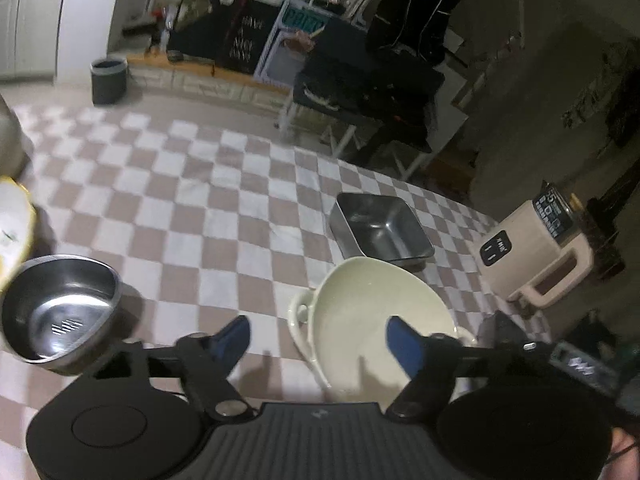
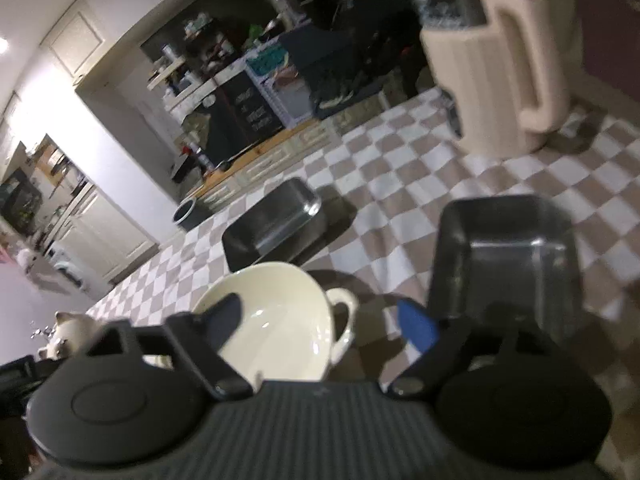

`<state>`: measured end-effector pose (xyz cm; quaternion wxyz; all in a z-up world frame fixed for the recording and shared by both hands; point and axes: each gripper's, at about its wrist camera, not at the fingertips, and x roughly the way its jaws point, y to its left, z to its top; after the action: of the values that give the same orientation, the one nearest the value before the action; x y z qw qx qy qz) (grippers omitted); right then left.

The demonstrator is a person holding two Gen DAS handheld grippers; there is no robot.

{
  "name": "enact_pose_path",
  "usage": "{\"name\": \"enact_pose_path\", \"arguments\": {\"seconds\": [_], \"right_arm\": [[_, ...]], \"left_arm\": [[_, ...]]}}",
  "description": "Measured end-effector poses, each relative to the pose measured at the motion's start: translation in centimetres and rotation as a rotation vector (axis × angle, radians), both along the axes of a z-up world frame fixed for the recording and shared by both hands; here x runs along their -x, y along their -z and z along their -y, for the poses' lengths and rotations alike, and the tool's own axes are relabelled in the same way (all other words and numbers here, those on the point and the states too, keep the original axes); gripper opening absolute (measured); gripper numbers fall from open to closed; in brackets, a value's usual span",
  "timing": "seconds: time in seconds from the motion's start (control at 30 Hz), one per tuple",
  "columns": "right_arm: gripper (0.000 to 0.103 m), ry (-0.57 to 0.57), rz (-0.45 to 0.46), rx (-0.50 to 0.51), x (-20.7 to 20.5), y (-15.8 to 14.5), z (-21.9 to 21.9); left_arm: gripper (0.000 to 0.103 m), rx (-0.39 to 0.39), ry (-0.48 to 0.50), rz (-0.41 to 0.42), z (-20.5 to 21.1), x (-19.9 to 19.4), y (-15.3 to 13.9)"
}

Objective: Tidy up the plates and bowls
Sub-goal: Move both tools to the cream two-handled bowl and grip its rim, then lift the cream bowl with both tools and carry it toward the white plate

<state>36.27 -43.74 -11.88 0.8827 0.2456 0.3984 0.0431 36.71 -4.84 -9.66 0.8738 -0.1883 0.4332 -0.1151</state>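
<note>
Both tools spread, gripping nothing. Left tool (image 1: 318,340) hovering beside cream bowl (image 1: 372,320); right tool (image 2: 324,320) nearing. Risk: finger clipping handle (image 1: 299,314), bowl sliding across bench (image 1: 224,208).

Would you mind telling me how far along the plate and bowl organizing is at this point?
Nothing looks stacked yet. The cream handled bowl, round steel bowl and two square steel pans each sit separately on the checkered cloth. Neither tool holds anything: the left tool and right tool are both open, hovering near the cream bowl. All the grouping is left.
</note>
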Motion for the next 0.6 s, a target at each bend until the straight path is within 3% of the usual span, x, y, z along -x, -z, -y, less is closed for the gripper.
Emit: {"name": "enact_pose_path", "arguments": {"seconds": [0.07,0.27,0.37,0.43,0.6], "right_arm": [[0.064,0.008,-0.048,0.021,-1.2,1.0,-0.4],[0.039,-0.015,-0.118,0.056,-3.5,3.2,-1.0],[0.035,-0.052,-0.121,0.111,-4.3,3.8,-1.7],[0.035,-0.089,-0.119,0.167,-4.5,3.7,-2.3],[0.034,-0.115,-0.159,0.199,-4.4,3.2,-2.8]], "left_arm": [[0.061,0.025,0.009,-0.015,0.1,-0.9,0.9],[0.057,0.057,0.037,-0.044,0.7,-3.2,3.3],[0.054,0.044,0.055,-0.058,0.9,-4.2,4.4],[0.046,0.04,0.071,-0.069,0.8,-4.8,4.9],[0.032,0.023,0.097,-0.078,0.4,-5.8,5.6]]}}
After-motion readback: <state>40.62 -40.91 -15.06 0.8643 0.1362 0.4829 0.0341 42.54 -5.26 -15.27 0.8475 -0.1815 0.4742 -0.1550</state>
